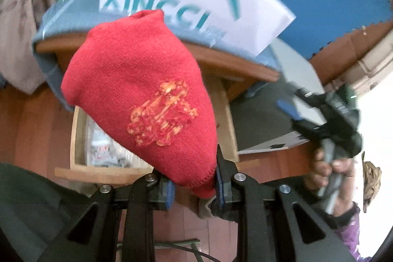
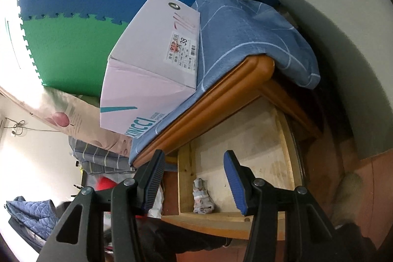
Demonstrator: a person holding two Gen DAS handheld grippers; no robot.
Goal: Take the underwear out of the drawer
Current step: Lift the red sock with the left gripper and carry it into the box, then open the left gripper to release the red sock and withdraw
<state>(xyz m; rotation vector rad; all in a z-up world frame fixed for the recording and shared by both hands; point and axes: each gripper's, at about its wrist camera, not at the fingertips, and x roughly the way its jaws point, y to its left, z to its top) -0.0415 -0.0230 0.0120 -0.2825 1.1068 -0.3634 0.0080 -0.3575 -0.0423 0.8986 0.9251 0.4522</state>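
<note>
Ahead of both sets of fingers I see the wooden nightstand (image 2: 248, 80) with a blue cloth (image 2: 245, 28) draped over its top and a white shoe box (image 2: 152, 70) lying on that cloth. Below its top edge the drawer (image 2: 285, 139) stands pulled out, its pale bottom mostly bare. From my left wrist view the left gripper (image 1: 195, 184) points steeply down over that drawer, and its fingers are clenched on the hem of the red underwear (image 1: 137, 95), a knit piece with an orange embroidered motif. The fabric bulges up and away from the fingers and hides most of the drawer opening behind it. Off to the right of those fingers I see the right gripper (image 1: 293, 104) held in a hand (image 1: 326, 168), tilted and reaching toward the nightstand's side. In my right wrist view the same gripper is aimed down at a shallow angle into the drawer; its fingers (image 2: 234, 178) stand apart with nothing pressed between them, so it is released. Just between and beyond those fingers a small folded grey garment (image 2: 202, 195) lies on the drawer bottom near the front wall. Left of the fingers, partly blurred, a bit of red shows low at the frame edge. Farther left a pink bag (image 2: 73, 117) leans behind the box.
</note>
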